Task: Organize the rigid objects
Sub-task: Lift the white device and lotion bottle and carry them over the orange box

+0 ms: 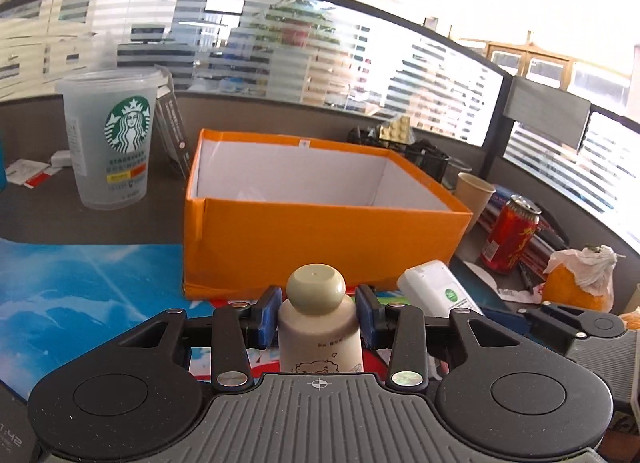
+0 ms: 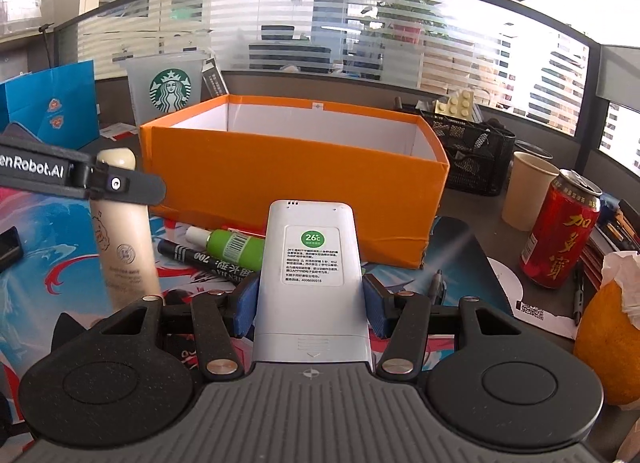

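**Two rigid items in hand, orange box waiting**

Item one: cream bottle (image 1: 320, 327) with a rounded cap. It is looking light, stiff plastic, smooth and round, so likely to twist or slip if taken high on the cap; the shoulder just under the cap is the sensible hold. It is sitting upright between the blue pads (image 1: 267, 315) of the left tool (image 1: 320, 317), which is clenching on its shoulder at a fairly narrow gap, pads pressing both sides. In the right wrist view it is hanging clear above the printed mat (image 2: 60, 263).

Item two: white remote control (image 2: 310, 275), lying back side up with a green-dotted label showing. It is looking flat, hard and light, with slick long edges; the mid-body across the width is the steady place to hold. The right tool (image 2: 310, 303) is grasping it there at a moderate gap, pads against both edges, its far end pointing toward the box.

Surroundings: the orange box (image 2: 296, 179), open and white inside, is standing just beyond both items on the tabletop (image 1: 80, 223). A green tube (image 2: 230, 243) and a black marker (image 2: 204, 263) are lying loose on the mat in front of the box. A clear cup (image 1: 108, 139) is standing to the box's left, a red can (image 2: 560, 231) and a paper cup (image 2: 528, 191) to its right.
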### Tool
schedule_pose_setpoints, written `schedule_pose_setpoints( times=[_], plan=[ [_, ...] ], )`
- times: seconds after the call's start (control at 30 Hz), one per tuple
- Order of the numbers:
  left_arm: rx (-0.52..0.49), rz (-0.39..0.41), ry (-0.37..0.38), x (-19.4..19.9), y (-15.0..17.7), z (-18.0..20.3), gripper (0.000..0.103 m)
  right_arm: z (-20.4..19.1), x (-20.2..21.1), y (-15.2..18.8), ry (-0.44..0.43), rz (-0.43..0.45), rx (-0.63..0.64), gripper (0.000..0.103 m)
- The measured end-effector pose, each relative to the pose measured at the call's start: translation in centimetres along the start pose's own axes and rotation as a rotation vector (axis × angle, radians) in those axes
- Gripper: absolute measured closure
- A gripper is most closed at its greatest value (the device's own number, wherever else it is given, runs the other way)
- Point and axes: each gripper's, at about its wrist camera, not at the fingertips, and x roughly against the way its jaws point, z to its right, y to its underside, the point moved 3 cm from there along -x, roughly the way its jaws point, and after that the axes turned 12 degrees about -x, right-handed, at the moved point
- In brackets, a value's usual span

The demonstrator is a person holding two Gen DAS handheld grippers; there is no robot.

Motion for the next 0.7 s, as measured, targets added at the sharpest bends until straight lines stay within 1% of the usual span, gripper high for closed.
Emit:
schedule_pose_setpoints(
  times=[0.07,0.27,0.5,0.7],
  plan=[
    [0.004,0.012,0.008,0.2,-0.1,-0.2,0.065,-0.1,0.0,0.1,0.002,0.003,-0.001,0.052],
    [0.01,0.003,0.007,0.3,-0.7,-0.6,0.065,-0.5,0.5,-0.2,0.0,0.016,0.01,0.052],
    [-0.006,0.039,0.006,1.3,-2.4,-0.6,0.065,-1.2,1.4,-1.3,-0.014,0.044,0.022,0.052],
    [-0.009,0.071,0.003,1.9,-4.0,-0.7,0.065,-1.6,2.0,-2.9,-0.021,0.083,0.025,0.052]
  ],
)
